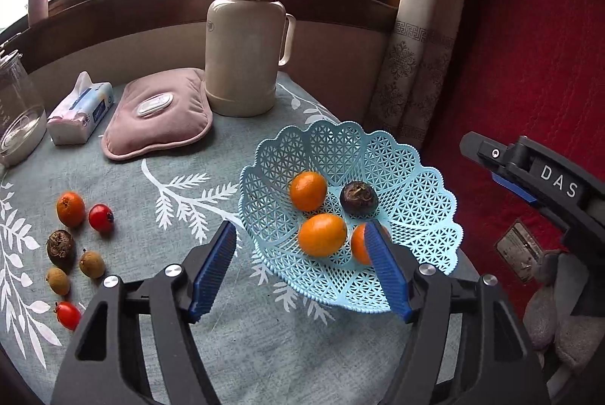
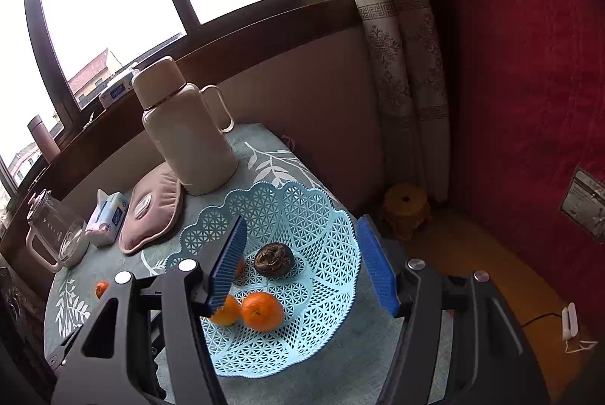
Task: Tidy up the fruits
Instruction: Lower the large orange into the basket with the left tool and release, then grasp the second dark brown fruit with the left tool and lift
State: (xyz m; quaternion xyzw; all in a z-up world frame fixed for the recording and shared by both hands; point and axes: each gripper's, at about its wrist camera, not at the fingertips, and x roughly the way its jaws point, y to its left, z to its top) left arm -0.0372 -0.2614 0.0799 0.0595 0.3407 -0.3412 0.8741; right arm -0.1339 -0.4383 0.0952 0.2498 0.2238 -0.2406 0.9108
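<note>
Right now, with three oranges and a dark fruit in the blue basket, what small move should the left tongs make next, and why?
Probably swing the left tongs leftward toward the small orange fruit on the grey leaf-print tablecloth. They stand open and empty at the pale blue lattice plastic basket, while loose fruits remain outside it.

My left gripper [image 1: 300, 265] hangs wide open and empty over the near rim of the pale blue lattice plastic basket [image 1: 412, 155], which holds three round orange citrus fruits [image 1: 308, 190] and one dark wrinkled brown fruit [image 1: 358, 197].
</note>
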